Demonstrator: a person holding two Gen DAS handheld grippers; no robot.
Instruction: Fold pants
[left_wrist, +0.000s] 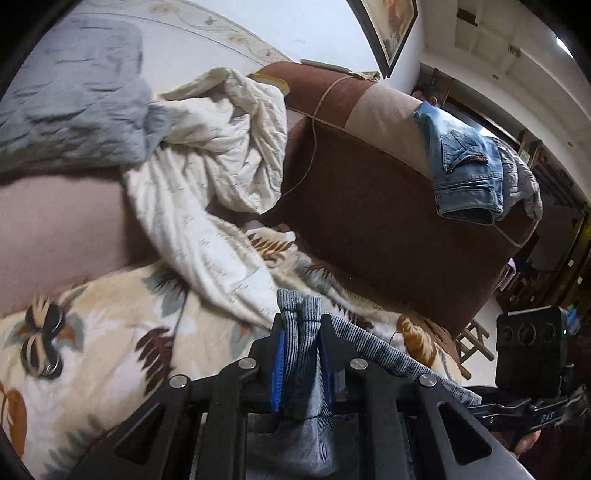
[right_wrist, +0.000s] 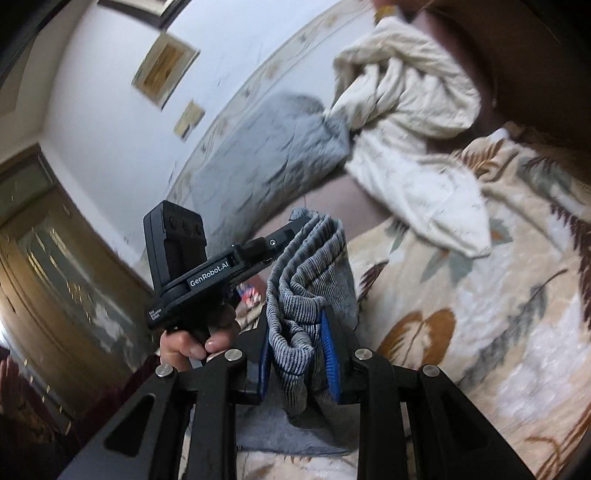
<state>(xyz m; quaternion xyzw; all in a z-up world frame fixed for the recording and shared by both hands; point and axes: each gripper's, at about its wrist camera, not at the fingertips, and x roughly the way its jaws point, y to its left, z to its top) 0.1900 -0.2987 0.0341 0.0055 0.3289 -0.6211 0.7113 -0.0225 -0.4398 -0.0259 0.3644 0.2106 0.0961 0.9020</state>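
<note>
Grey ribbed pants (left_wrist: 301, 332) are bunched between the blue pads of my left gripper (left_wrist: 302, 325), which is shut on their waistband. The fabric trails right and hangs down below the jaws. In the right wrist view the same grey pants (right_wrist: 295, 295) are clamped in my right gripper (right_wrist: 295, 328), shut on the ribbed band. Beyond it my left gripper (right_wrist: 295, 223) holds the band's other end, with a hand (right_wrist: 192, 341) on its handle. Both grippers hold the pants above a leaf-patterned bedspread (right_wrist: 480, 314).
A cream quilt (left_wrist: 221, 166) and a grey pillow (left_wrist: 74, 99) lie heaped on the bed. A brown sofa back (left_wrist: 369, 221) stands at the right with blue jeans (left_wrist: 465, 170) draped over it. A wooden door (right_wrist: 55, 277) is at the left in the right wrist view.
</note>
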